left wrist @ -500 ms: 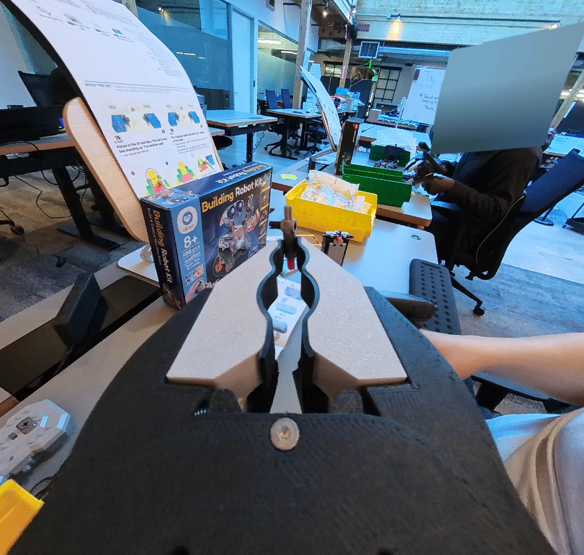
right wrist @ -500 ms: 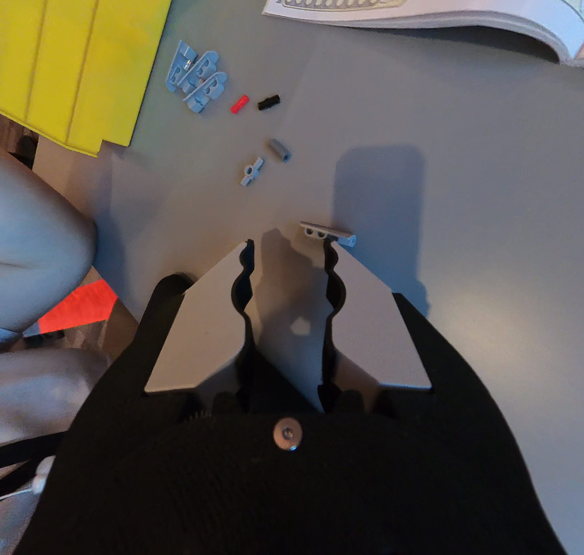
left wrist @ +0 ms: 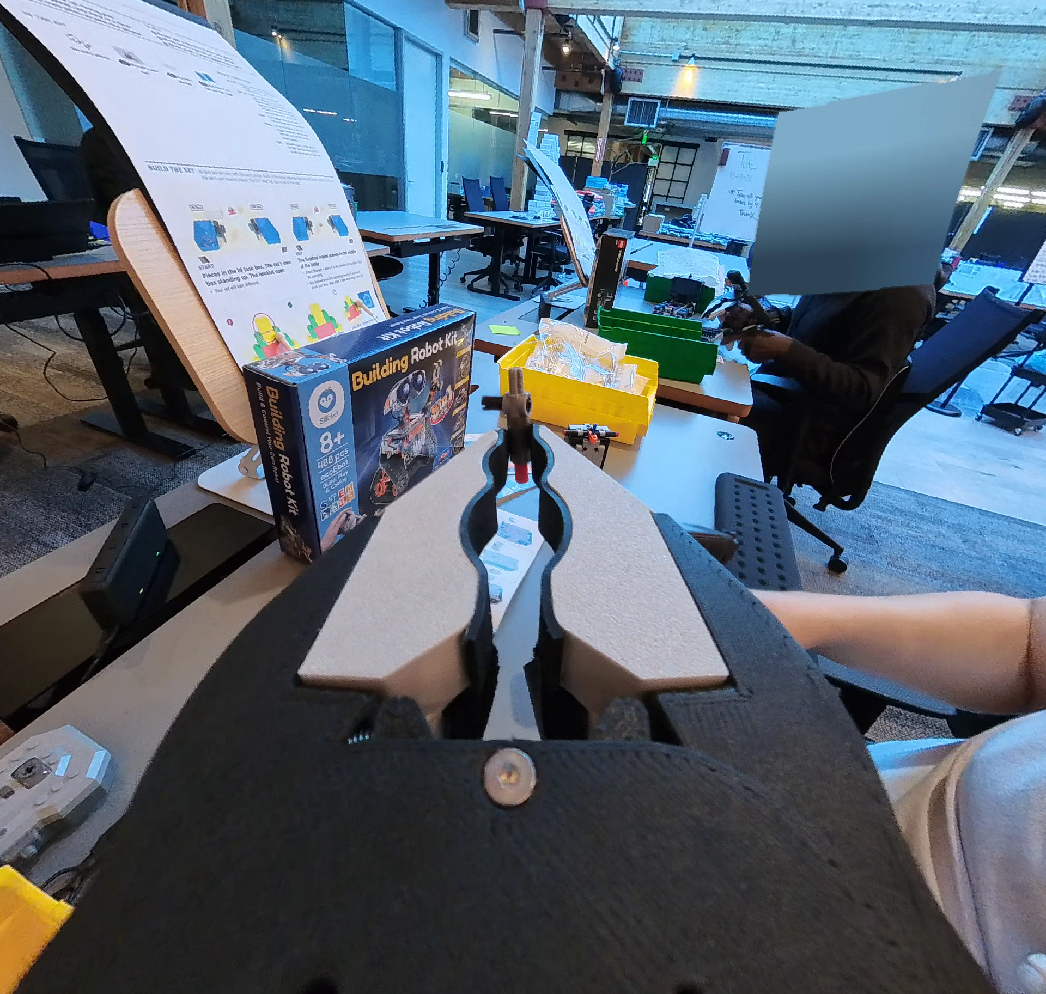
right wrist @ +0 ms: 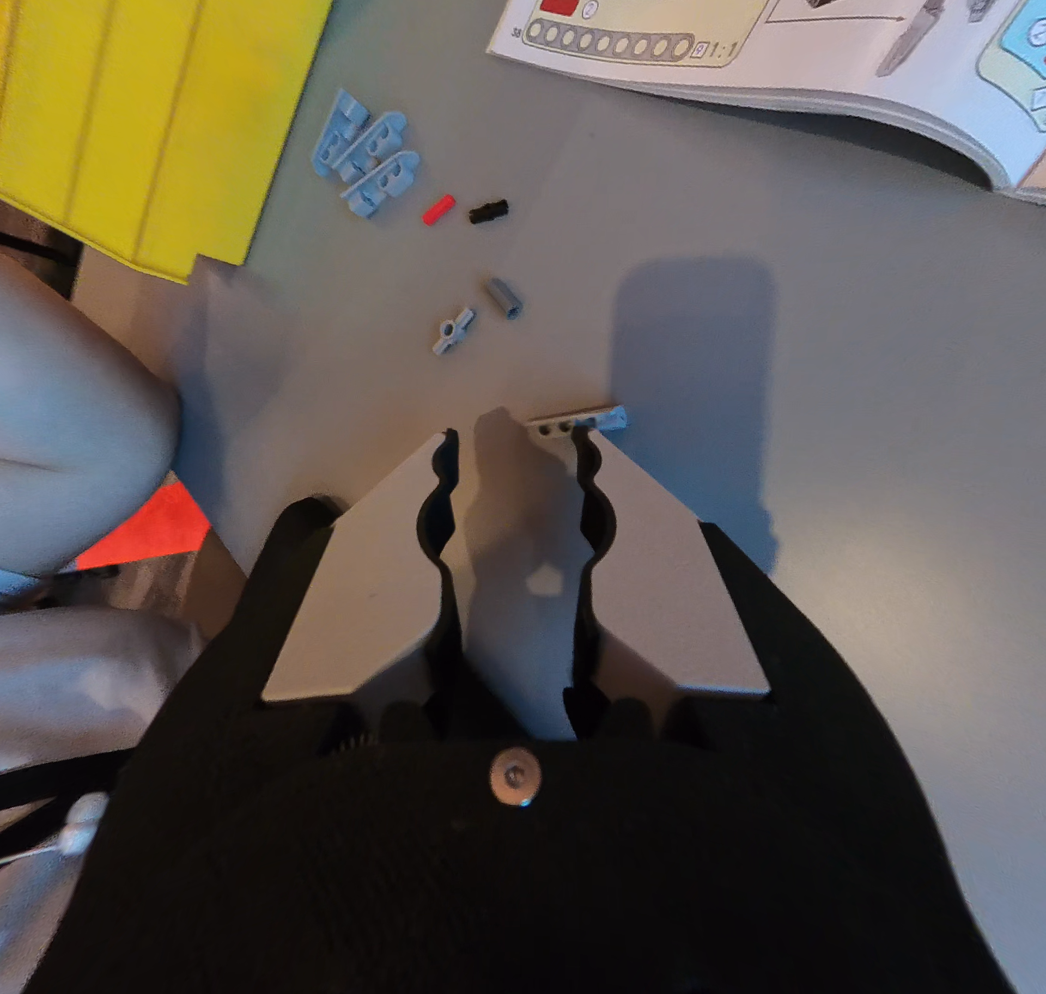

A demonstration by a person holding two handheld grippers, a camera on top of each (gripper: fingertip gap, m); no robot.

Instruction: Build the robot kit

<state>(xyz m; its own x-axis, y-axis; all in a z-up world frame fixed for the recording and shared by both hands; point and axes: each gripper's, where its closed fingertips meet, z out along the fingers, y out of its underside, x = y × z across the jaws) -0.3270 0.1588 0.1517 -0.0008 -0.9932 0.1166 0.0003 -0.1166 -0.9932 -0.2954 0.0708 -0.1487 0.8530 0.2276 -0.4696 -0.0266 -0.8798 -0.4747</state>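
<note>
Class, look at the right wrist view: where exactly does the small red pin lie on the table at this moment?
The small red pin lies on the grey table, between the cluster of light blue pieces on its left and the black pin on its right, ahead of the open right tool.

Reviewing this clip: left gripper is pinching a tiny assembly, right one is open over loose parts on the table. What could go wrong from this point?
1. The left gripper pinches the small grey-and-red assembly only at its very tips; it could twist or slip out.
2. The right gripper is open with one fingertip over the grey holed beam, off-centre between the jaws; closing may push it away rather than grasp it.
3. The red pin and black pin lie loose nearby and could be knocked.
</note>
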